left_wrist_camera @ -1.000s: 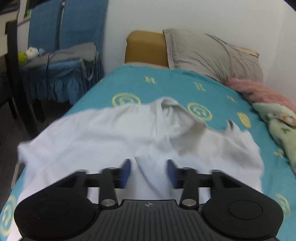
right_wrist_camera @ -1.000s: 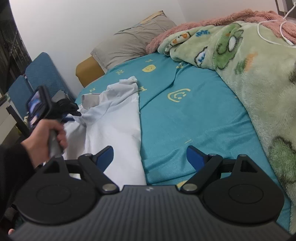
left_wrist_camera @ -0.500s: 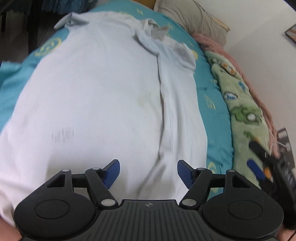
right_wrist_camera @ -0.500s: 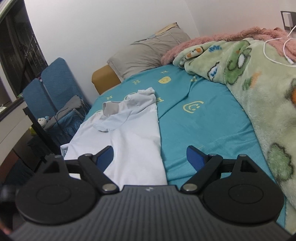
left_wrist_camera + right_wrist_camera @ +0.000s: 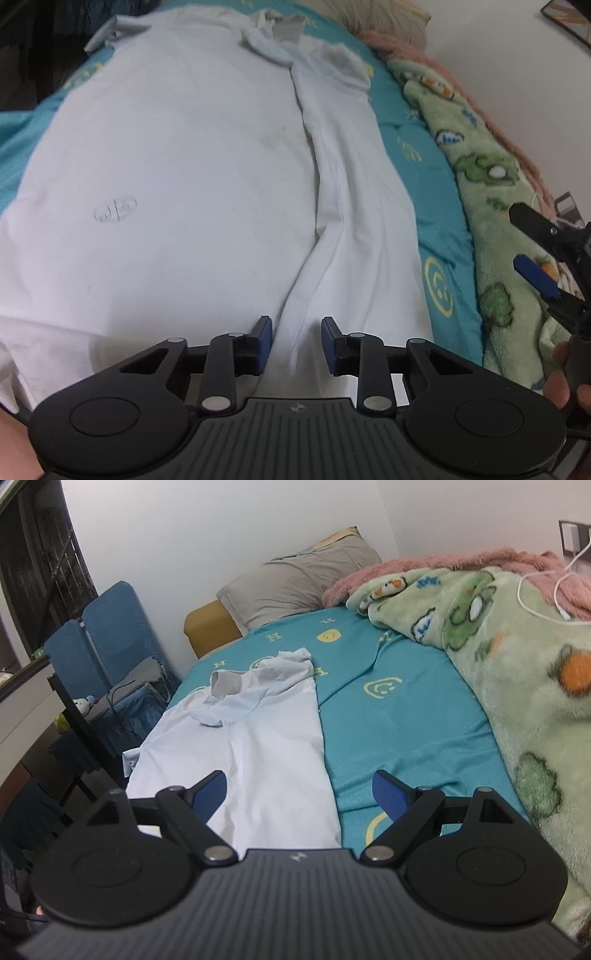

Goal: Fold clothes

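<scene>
Shirt (image 5: 177,177) first: it lies flat on the teal bed (image 5: 399,716), collar at the far end toward the pillow (image 5: 295,579), hem at the near edge under your left gripper (image 5: 296,345). Its right side is already turned in, making a long ridge (image 5: 332,206) that runs from collar to hem.

Your left fingers (image 5: 263,341) stand narrowly apart and hold nothing, straddling the near end of that ridge just above the cloth. Your right gripper (image 5: 299,794) hovers with its fingers wide and empty over the shirt's near right edge.

To do this step well, judging from how the cloth lies:
- Lower the left fingers onto the hem so they take every layer of the fold, not the top one alone.
- Bring the right gripper to the hem's other side at the same height before lifting.
- Keep the hem taut between both grippers as you carry it toward the collar, so the ridge doesn't bunch.
- Steer clear of the green blanket (image 5: 517,672) on the right.
</scene>
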Demonstrator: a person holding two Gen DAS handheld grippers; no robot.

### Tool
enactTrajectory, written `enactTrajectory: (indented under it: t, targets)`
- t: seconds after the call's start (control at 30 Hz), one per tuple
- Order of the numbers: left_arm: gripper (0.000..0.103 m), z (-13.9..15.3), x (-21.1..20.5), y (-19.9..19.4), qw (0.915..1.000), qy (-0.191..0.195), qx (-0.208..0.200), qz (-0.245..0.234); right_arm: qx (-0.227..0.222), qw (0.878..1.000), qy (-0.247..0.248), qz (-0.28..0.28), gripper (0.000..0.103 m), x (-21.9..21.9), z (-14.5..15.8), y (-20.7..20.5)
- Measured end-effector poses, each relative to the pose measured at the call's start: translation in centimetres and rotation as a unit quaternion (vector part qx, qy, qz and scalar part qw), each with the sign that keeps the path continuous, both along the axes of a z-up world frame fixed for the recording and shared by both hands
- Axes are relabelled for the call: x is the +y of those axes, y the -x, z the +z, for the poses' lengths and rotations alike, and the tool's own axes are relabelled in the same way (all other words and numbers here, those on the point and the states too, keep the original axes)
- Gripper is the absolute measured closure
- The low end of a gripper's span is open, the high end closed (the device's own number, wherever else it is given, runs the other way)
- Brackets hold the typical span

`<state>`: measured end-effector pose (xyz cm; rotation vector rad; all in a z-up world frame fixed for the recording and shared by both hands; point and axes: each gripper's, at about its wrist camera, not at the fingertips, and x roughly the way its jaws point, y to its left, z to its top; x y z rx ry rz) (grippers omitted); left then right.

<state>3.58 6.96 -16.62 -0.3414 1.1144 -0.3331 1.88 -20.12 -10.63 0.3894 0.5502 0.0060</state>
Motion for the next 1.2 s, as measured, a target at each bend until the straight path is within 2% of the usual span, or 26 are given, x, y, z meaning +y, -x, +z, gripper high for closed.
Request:
enactTrajectory:
  t: [0.23,0.27,0.3,0.33,0.43,0.5,0.6,0.67,0.73,0.77,0.8,0.87,0.93,1.0,1.07,1.13,1.2]
  targets:
    - [0.081,-0.5,-0.5,0.2,0.9989,0.001,0.042,-0.021,0.028,0.998,-0.056,-0.012,0.016,-1.7,-1.4,-0.3]
    - [0.086,-0.5,-0.4,0.2,0.9985,0.011,0.049,-0.023,0.028,0.998,-0.056,-0.011,0.016,-1.7,-1.4,-0.3]
    - [0.096,-0.3,-0.3,0.4,0.9981,0.019,0.053,-0.025,0.028,0.998,-0.054,-0.008,0.016,-1.5,-1.4,-0.2]
    - [0.100,-0.1,-0.2,0.5,0.9976,0.026,0.058,-0.027,0.027,0.998,-0.052,-0.005,0.016,-1.4,-1.4,-0.1]
    - [0.101,1.2,0.0,1.1,0.9973,0.039,0.057,-0.025,0.017,0.999,-0.043,0.005,0.016,-1.0,-1.0,0.2]
    - [0.101,1.8,0.2,1.9,0.9974,0.032,0.062,-0.020,0.008,0.999,-0.034,0.011,0.016,-0.6,-0.6,0.4]
    - [0.101,1.6,-0.6,2.9,0.9974,-0.023,0.060,-0.034,-0.003,1.000,-0.016,0.022,0.016,-0.1,-0.1,0.6]
    - [0.100,1.8,-0.7,3.2,0.9979,-0.039,0.039,-0.035,-0.010,1.000,-0.005,0.029,0.016,0.3,0.2,0.8]
    - [0.092,2.4,-0.6,3.3,0.9985,-0.043,0.016,-0.030,-0.017,0.999,0.006,0.034,0.016,0.6,0.6,1.0]
    - [0.082,2.7,-0.5,3.3,0.9985,-0.046,0.004,-0.028,-0.020,0.999,0.011,0.035,0.016,0.8,0.7,1.2]
    - [0.066,3.1,-0.7,3.4,0.9983,-0.051,-0.009,-0.028,-0.024,0.999,0.014,0.035,0.016,0.9,0.9,1.4]
    - [0.048,3.8,-0.9,3.8,0.9969,-0.064,-0.036,-0.028,-0.034,0.999,0.016,0.034,0.016,0.9,1.3,1.9]
    - [0.038,4.9,-1.4,4.2,0.9931,-0.090,-0.071,-0.020,-0.046,0.998,0.015,0.030,0.016,1.0,2.0,2.7]
    - [0.023,6.0,-2.2,4.6,0.9898,-0.101,-0.100,-0.012,-0.060,0.998,0.014,0.024,0.016,1.0,2.7,3.6]
    - [0.021,7.1,-2.4,5.0,0.9867,-0.106,-0.124,-0.008,-0.073,0.997,0.014,0.018,0.016,1.0,3.4,4.5]
    - [0.019,8.4,-2.8,5.6,0.9816,-0.125,-0.145,-0.006,-0.085,0.996,0.016,0.015,0.016,1.0,4.2,5.3]
    - [0.014,9.8,-3.0,6.4,0.9766,-0.145,-0.158,-0.003,-0.096,0.995,0.008,0.008,0.016,0.9,5.2,5.9]
